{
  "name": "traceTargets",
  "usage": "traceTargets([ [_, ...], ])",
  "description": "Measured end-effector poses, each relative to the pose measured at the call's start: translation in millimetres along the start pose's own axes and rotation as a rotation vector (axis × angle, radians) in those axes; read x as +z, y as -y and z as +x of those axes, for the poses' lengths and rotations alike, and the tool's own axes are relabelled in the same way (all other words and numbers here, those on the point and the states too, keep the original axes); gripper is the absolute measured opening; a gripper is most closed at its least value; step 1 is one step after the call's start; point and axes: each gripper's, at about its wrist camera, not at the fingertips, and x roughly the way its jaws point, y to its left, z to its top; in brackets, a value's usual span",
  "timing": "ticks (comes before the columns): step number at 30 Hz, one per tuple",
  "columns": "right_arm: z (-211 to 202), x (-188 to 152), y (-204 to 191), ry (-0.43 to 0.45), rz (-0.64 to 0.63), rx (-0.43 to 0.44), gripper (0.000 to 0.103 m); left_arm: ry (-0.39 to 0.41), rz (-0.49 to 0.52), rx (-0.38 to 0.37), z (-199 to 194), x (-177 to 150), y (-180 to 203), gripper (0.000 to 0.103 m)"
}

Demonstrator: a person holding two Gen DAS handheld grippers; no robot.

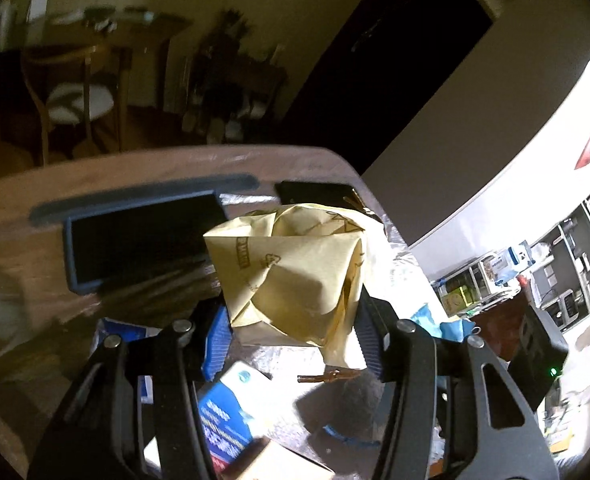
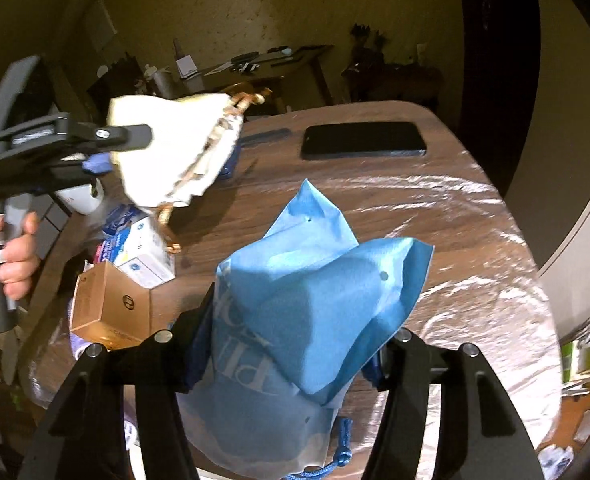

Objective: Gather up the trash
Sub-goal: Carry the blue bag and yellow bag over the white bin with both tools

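The left hand-held gripper (image 1: 291, 328) pinches the crumpled yellow paper bag (image 1: 291, 272) between its pads above the bench (image 2: 435, 216), the right hand-held gripper (image 2: 291, 364) pinches the blue bag (image 2: 315, 304), and either soft bag could slip out and fall.

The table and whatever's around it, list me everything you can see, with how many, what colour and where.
Paper bag: one, tan, crumpled, pinched in the left gripper, lifted off the table.
Fabric bag: one, blue, white lettering, blue cord, pinched in the right gripper.
Phone: one, black, flat at the table's far end.
Tablet: one, dark screen, blue-grey case, on the table.
Cardboard box: one, brown, at the table's left edge.
Printed box: one, white and blue, behind the cardboard box.
Table: one, wood-look under clear plastic.
Chair: one, wooden, white seat, background.
Left gripper: black, blue pads.
Right gripper: black.
Hand: one, on the left gripper's handle.
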Motion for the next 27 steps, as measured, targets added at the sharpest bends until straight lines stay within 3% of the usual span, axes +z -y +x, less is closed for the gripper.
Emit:
traceTargets([
  [3,-6,0,2,0.008,-0.008,-0.008,0.058,0.064,0.028,0.017,-21,-11,12,0.054],
  [10,-21,-1,0,0.026,-0.05,-0.003,0.058,0.175,0.091,0.132,-65,-46,31,0.054],
  [20,-38,-2,-16,0.044,-0.119,0.046,0.058,0.253,0.031,0.231,-109,-93,24,0.054],
  [27,-49,-9,-30,0.06,-0.199,0.021,0.058,0.293,0.023,0.342,-137,-125,25,0.054],
])
